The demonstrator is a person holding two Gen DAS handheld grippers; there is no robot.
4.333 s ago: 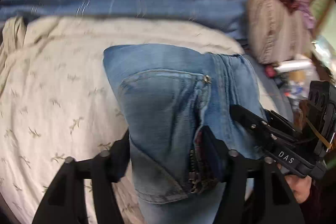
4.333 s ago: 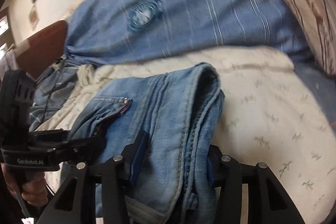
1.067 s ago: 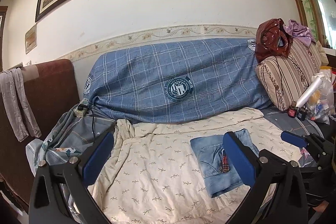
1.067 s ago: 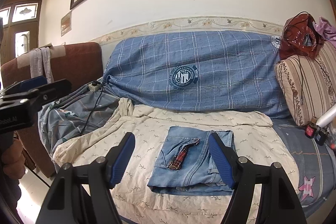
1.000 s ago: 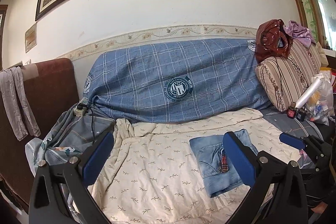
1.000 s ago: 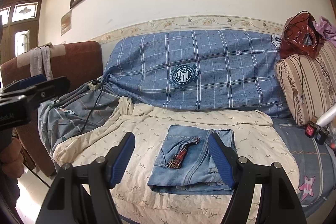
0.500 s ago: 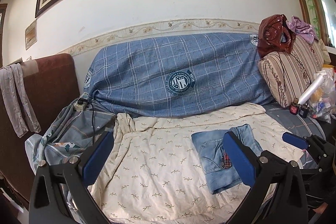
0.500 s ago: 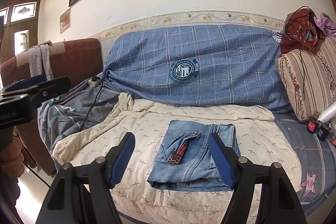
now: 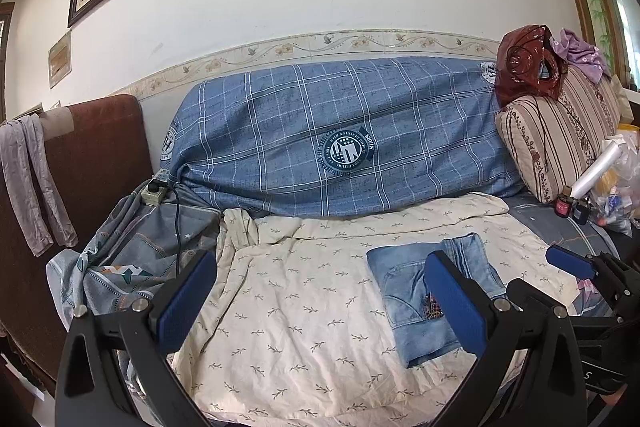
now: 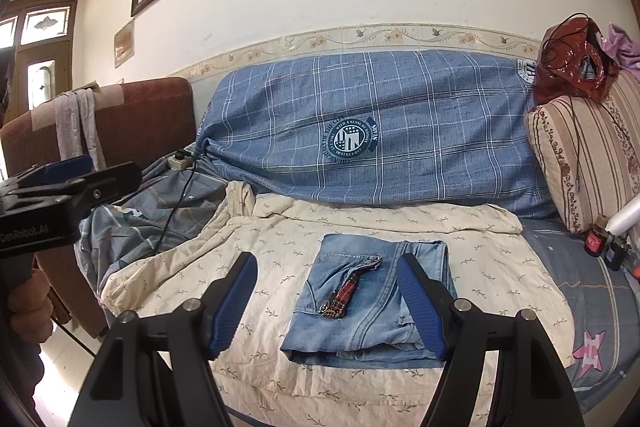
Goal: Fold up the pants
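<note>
— Where are the pants now?

— The jeans [image 10: 370,301] lie folded into a compact blue rectangle on the cream sheet [image 10: 264,259] that covers the sofa seat. From my right-hand camera they sit in the middle of the seat, with the open fly and its dark red plaid lining facing up. From my left-hand camera the same bundle [image 9: 416,287] lies to the right of centre.

— And your tools?

— My right gripper [image 10: 332,301] is held off the sofa with its jaws spread wide and nothing between the blue pads; the jeans only appear framed between them (they are farther away, not gripped). My left gripper [image 9: 320,301] is likewise wide apart and empty, with bare sheet showing between its fingers. Its right finger overlaps the jeans in the picture without touching them.

— Can each camera see the other tool?

— Yes. The left one shows at the left edge of the right-hand view, with my hand [image 10: 28,307] wrapped on its handle.

— What is behind the jeans?

— A blue checked cover [image 10: 380,131] over the sofa back, and a striped cushion [image 10: 580,155] at the right end with a shiny red bag [image 10: 572,67] on top.
</note>
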